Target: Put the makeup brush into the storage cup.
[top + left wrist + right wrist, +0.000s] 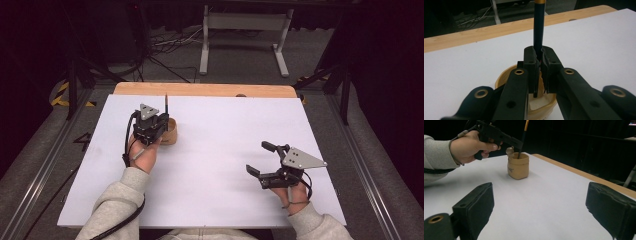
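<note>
Right over the little tan cup, the left gripper pinches a thin dark stick, and its jaws are squeezed tight on it. The stick stands straight up, with its low end down inside the cup and its top end poking up past the jaws. The left gripper view shows a gold band near the top of the stick and a pale scrap of paper at the bottom of the cup. In the right gripper view you can see the side of the cup, with small marks on it and a round knob at its rim, and the left hand wrapped around the handle above it. The high view shows the cup near the far left part of the white table top, with the left gripper's body covering part of it. The right gripper rests well apart from the cup, near the front right of the table, with its jaws spread wide and nothing between them. Between the two grippers there is bare white table. A wooden edge runs along the far side of the table. Beyond it, on the dark floor, lie cables and the legs of a white stand.
</note>
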Demonstrator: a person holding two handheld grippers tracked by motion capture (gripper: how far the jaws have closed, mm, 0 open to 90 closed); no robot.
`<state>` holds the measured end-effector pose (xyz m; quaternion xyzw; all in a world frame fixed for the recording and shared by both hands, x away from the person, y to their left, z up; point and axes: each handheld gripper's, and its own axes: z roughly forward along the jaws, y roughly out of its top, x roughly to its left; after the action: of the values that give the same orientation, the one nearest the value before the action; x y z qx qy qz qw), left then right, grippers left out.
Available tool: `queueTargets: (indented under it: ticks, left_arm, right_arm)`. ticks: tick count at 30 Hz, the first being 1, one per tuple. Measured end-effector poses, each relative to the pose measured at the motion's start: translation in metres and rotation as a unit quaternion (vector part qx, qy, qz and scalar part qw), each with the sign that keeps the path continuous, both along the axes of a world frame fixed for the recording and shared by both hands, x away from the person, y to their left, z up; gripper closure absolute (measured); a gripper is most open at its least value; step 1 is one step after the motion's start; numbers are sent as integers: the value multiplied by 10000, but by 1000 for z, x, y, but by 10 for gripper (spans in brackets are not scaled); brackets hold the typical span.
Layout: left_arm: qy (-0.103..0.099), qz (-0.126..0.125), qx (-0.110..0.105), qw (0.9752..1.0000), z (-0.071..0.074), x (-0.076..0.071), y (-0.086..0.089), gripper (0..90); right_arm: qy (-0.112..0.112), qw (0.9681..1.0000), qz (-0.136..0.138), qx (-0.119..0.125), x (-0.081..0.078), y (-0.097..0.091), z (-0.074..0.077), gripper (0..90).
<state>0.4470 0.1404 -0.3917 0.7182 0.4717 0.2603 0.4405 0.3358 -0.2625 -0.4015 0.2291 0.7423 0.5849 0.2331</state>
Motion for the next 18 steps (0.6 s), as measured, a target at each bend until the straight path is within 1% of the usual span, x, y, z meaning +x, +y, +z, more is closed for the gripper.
queueTargets:
  ticks: [2, 4, 12, 14, 16, 18]
  left_arm:
    - [0, -10, -19, 10000, -2, 1, 0, 827]
    - [37, -4, 2, 10000, -3, 0, -1, 828]
    - [76, -35, 57, 9999, -6, 0, -3, 826]
    - [87, -49, 30, 9999, -7, -1, -3, 825]
    - [107, -54, 52, 9999, -7, -2, -3, 824]
    - [78, -80, 8, 9999, -7, -4, -3, 821]
  right_arm:
    - [-2, 10000, 2, 1, 0, 0, 0, 86]
    - [-3, 10000, 9, 18, 0, 0, 0, 86]
    - [-2, 10000, -11, 13, -1, -2, 0, 85]
    - [-8, 10000, -22, 34, -1, -3, 0, 86]
    - [-4, 10000, -17, 32, -1, -3, 1, 86]
    - [5, 10000, 4, 31, -1, -2, 0, 86]
